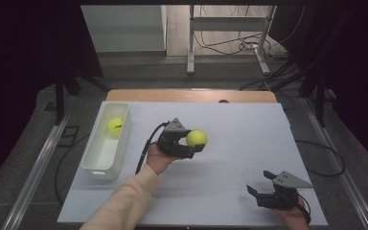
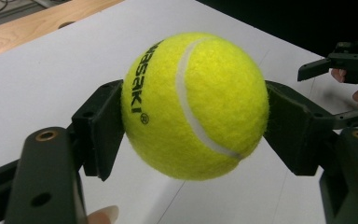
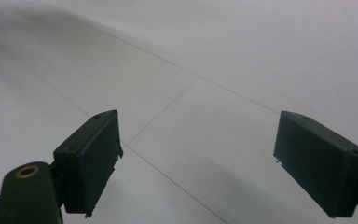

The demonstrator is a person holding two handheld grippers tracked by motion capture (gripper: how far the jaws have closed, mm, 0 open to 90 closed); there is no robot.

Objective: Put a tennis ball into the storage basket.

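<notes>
My left gripper (image 1: 195,142) is shut on a yellow tennis ball (image 1: 196,138) and holds it above the middle of the white table (image 1: 239,129). In the left gripper view the tennis ball (image 2: 195,105) sits squeezed between both black jaws, clear of the surface. A second yellow tennis ball (image 1: 115,126) lies inside the white bin (image 1: 98,162) at the table's left. My right gripper (image 1: 261,183) rests low near the front right edge, open, with nothing between its jaws. The right gripper (image 3: 196,154) looks along bare white tabletop.
A wooden strip (image 1: 191,95) runs along the table's far edge. Beyond it stand a metal frame (image 1: 230,33) and loose cables on the floor. The right gripper (image 2: 340,63) with a hand shows at the top right of the left gripper view.
</notes>
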